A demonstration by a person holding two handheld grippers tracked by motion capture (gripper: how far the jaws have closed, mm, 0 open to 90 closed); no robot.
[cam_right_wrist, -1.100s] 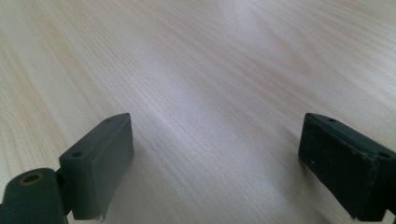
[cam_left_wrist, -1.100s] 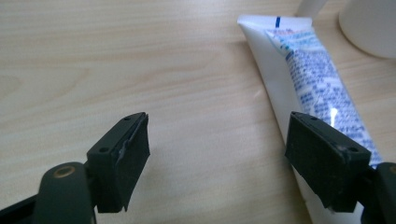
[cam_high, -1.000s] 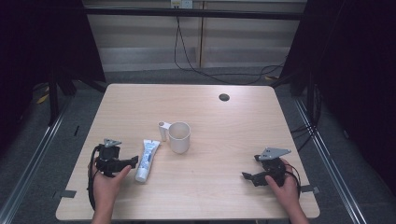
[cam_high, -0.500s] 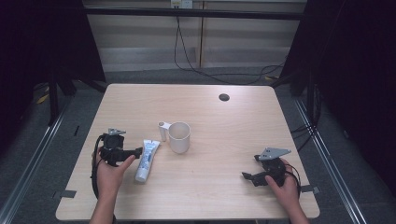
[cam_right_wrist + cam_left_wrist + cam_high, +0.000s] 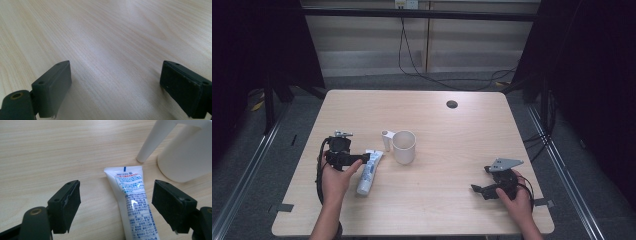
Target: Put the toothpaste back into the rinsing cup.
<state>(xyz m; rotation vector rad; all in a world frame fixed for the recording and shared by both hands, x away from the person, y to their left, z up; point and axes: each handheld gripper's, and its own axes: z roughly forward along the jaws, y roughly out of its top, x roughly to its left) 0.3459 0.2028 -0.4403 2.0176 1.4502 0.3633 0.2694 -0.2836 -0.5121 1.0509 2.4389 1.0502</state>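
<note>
Pale wood grain is covering the desk (image 5: 437, 210), which is standing among dark curtains, with a white mug (image 5: 404, 147) near its middle serving as the landmark. Nearest the person, well to the right of the mug and closer to the front edge, the right gripper (image 5: 478, 189) is sitting in the person's right hand (image 5: 515, 195); in the right gripper view its jaws are standing wide apart over bare wood, grasping nothing. Left of the mug and a little nearer the person, a white toothpaste tube (image 5: 368, 171) is lying flat, its crimped end pointing toward the mug and lying close to it. The left gripper (image 5: 368, 158), carried in the left hand (image 5: 336, 176), is reaching toward that end of the tube from the left; in the left gripper view its jaws are released, spread on either side of the tube without pressing it. Just left of the mug, a small white upright piece (image 5: 386, 139) is standing. Far behind the mug and to the right, a dark round hole (image 5: 452, 104) is sitting in the desktop.
</note>
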